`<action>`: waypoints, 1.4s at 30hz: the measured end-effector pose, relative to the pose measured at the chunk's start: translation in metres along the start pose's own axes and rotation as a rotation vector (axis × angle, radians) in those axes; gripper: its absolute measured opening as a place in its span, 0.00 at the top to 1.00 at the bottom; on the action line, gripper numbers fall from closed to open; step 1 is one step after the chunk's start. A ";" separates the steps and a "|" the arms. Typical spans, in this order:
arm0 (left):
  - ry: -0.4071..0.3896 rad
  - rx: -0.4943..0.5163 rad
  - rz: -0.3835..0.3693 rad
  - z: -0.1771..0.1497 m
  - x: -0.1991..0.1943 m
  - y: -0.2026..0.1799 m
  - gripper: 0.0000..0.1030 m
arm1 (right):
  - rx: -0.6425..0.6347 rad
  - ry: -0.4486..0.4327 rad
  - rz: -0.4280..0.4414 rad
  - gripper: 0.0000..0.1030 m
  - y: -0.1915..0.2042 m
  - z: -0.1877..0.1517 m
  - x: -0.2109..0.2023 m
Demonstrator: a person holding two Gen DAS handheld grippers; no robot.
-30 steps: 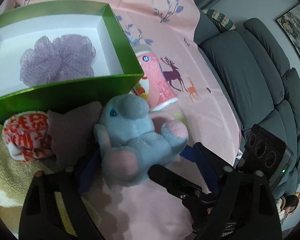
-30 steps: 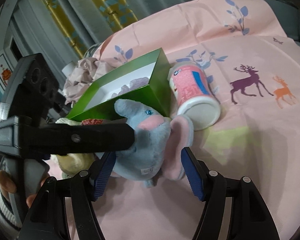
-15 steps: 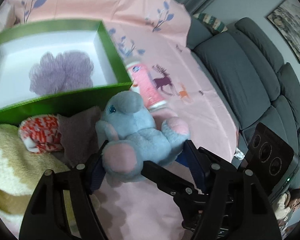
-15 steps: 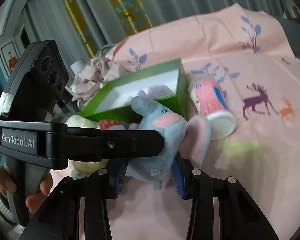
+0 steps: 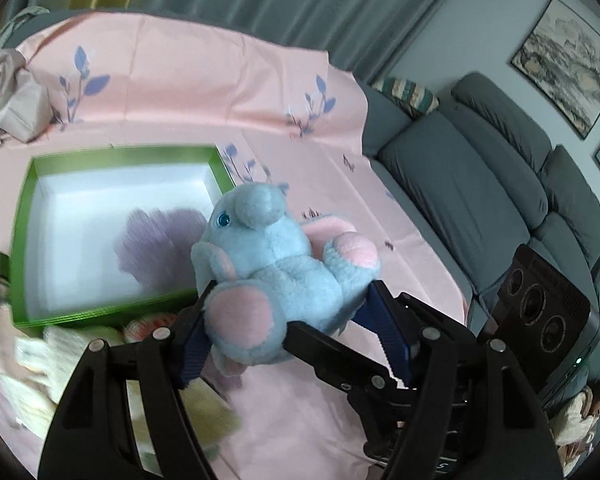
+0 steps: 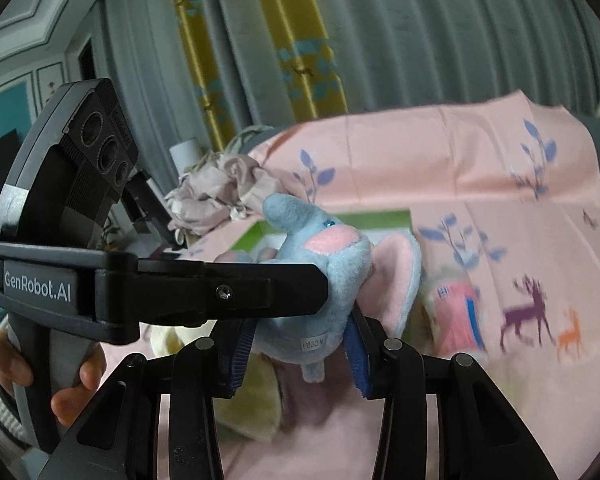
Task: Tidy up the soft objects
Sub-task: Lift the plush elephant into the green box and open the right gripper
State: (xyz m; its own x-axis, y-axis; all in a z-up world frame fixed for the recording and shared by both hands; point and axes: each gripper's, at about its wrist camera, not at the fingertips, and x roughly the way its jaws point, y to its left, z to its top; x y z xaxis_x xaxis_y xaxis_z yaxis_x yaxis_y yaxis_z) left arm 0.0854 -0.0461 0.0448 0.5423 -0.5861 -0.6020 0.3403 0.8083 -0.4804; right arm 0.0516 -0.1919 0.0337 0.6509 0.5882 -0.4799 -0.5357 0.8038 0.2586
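1. Compared with a second ago, when the blue elephant toy (image 5: 276, 272) lay on the pink cloth (image 5: 204, 80) in front of the green box (image 5: 20, 216), it now hangs in the air, above the near right corner of the box.
2. Both tools grip it together: the left gripper (image 5: 288, 320) has narrowed and its blue pads press the body from both sides, and the right gripper (image 6: 298, 340) has narrowed more and pinches the lower body near the label.
3. The box now looks lower and farther in the left view, so both hands have risen with the toy.
4. The purple mesh puff (image 5: 160, 240) stays inside the box, toward its right wall.
5. I judge that the lift is done and the carry over the box rim comes next; the cream soft thing (image 5: 72, 344) and the pink bottle (image 6: 458, 312) still wait on the cloth.
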 end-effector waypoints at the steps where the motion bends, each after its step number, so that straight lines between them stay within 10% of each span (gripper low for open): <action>1: -0.010 -0.002 0.003 0.005 -0.002 0.001 0.31 | -0.009 -0.005 0.004 0.58 0.002 0.005 0.003; 13: -0.082 -0.078 0.050 0.045 -0.018 0.056 0.31 | -0.064 -0.017 0.057 0.58 0.021 0.052 0.061; 30: 0.025 -0.256 0.104 0.030 0.032 0.138 0.31 | 0.013 0.176 0.086 0.58 0.005 0.019 0.154; 37: 0.000 -0.209 0.191 0.029 0.025 0.132 0.03 | 0.012 0.190 0.012 0.50 -0.003 0.017 0.146; 42: -0.037 -0.144 0.271 0.026 0.009 0.119 0.01 | -0.028 0.152 -0.067 0.43 -0.003 0.016 0.114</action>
State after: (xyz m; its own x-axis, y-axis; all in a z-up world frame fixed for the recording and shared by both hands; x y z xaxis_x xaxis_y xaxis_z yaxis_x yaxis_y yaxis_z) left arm 0.1505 0.0464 -0.0008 0.6268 -0.3457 -0.6983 0.0686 0.9172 -0.3925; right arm 0.1359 -0.1262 -0.0089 0.5979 0.5112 -0.6174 -0.5096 0.8370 0.1994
